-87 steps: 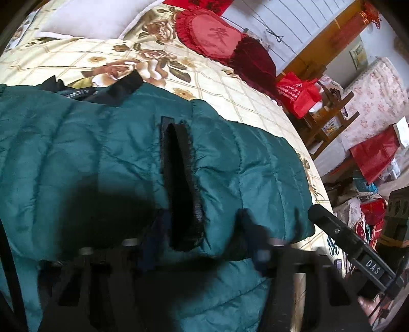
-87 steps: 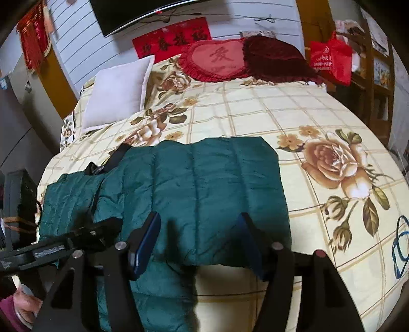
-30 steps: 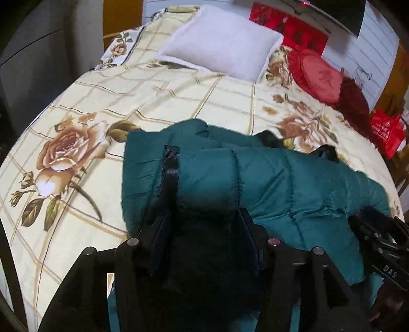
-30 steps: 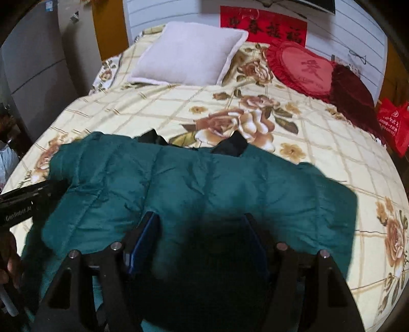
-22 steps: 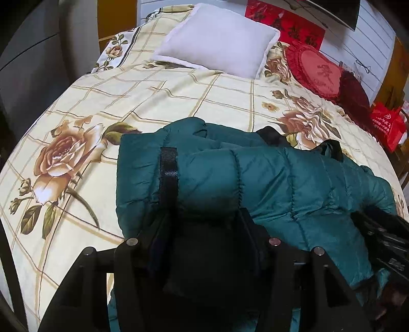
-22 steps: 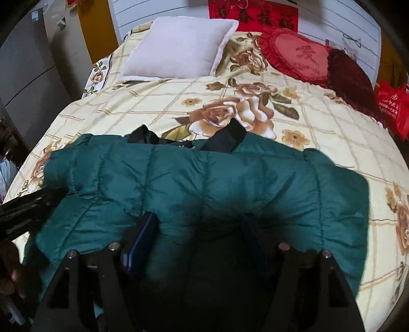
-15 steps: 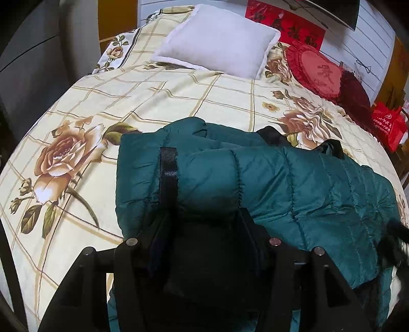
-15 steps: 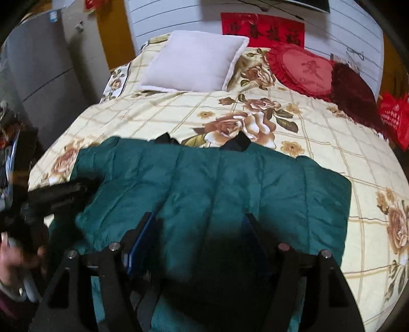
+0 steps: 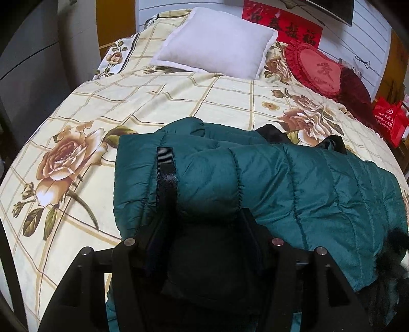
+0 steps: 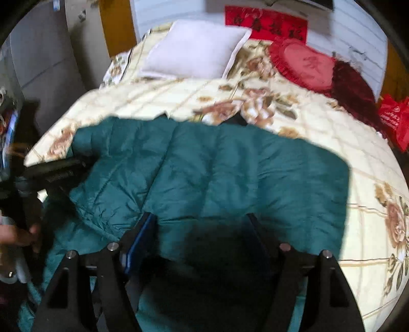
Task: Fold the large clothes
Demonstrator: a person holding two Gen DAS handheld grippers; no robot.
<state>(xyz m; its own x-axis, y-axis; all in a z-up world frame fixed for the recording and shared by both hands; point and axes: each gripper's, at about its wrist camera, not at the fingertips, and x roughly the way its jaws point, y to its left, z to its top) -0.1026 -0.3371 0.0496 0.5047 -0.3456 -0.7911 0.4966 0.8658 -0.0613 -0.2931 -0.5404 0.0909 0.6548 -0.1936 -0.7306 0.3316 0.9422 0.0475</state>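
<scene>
Teal quilted down jacket (image 9: 294, 178) lies on a floral bedspread (image 9: 102, 107), doubled over itself compared with three seconds ago, when it lay more spread out; I judge a first fold is laid and smoothing or a second fold comes next. Left hand-held gripper (image 9: 202, 224) has a puffy fold between its fingers, beside a black webbing strap (image 9: 166, 176); its jaws have just been opening, so whether the pads still press is unclear. Right hand-held gripper (image 10: 202, 229) has jacket fabric between spread fingers; grip unclear. A white pillow (image 9: 217, 40) and red heart cushion (image 9: 319, 71) lie beyond. A red banner (image 9: 281, 23) carries Chinese characters, illegible.
</scene>
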